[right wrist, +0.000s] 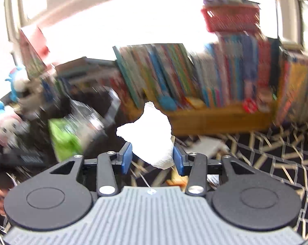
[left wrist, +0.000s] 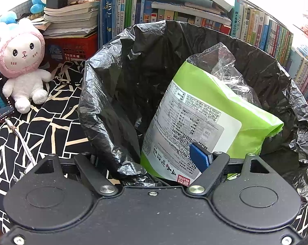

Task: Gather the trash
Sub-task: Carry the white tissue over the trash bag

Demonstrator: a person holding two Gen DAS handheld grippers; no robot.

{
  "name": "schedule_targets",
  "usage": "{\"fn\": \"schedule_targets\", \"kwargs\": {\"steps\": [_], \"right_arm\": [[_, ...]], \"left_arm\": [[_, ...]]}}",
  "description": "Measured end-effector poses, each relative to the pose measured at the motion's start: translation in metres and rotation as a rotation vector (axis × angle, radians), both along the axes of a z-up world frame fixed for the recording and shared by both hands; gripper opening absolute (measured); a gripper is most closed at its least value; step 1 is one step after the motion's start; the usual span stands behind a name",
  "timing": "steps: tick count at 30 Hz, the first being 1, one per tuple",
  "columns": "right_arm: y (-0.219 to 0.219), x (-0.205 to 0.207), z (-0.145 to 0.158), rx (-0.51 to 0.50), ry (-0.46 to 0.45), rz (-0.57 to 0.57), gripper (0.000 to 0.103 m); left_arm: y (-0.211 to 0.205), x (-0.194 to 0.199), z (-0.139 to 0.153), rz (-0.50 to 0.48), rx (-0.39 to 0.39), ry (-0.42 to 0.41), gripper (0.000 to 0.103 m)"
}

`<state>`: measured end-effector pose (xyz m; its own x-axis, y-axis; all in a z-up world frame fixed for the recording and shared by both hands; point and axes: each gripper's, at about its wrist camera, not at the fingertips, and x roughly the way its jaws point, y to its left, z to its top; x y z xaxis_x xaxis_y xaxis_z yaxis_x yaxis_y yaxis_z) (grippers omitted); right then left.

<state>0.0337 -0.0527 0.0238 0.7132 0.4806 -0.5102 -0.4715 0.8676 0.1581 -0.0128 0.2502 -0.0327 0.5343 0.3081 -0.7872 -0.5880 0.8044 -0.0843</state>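
Right wrist view: right tongs (right wrist: 152,159) – half closed – grip crumpled white tissue (right wrist: 151,134).

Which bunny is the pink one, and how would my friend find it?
Start at the bin with the black bag. Look left of it, across the black-and-cream cloth, to the toys sitting before the red crate. The bunny has a white body and fluffy pink hood; the toys behind it are blue.

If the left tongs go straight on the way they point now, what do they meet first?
Probably the green packet standing in the black bin bag: one blue pad already lies against it.
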Motion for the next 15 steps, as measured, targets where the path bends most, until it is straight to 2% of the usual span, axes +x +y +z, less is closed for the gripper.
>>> {"fn": "schedule_targets", "kwargs": {"steps": [7, 15], "right_arm": [[0.050, -0.004, 0.036, 0.014, -0.095, 0.112, 0.049], [0.096, -0.005, 0.037, -0.033, -0.117, 0.189, 0.054]], "left_arm": [[0.001, -0.001, 0.000, 0.001, -0.011, -0.007, 0.080], [0.002, -0.003, -0.001, -0.002, -0.027, -0.017, 0.081]]}}
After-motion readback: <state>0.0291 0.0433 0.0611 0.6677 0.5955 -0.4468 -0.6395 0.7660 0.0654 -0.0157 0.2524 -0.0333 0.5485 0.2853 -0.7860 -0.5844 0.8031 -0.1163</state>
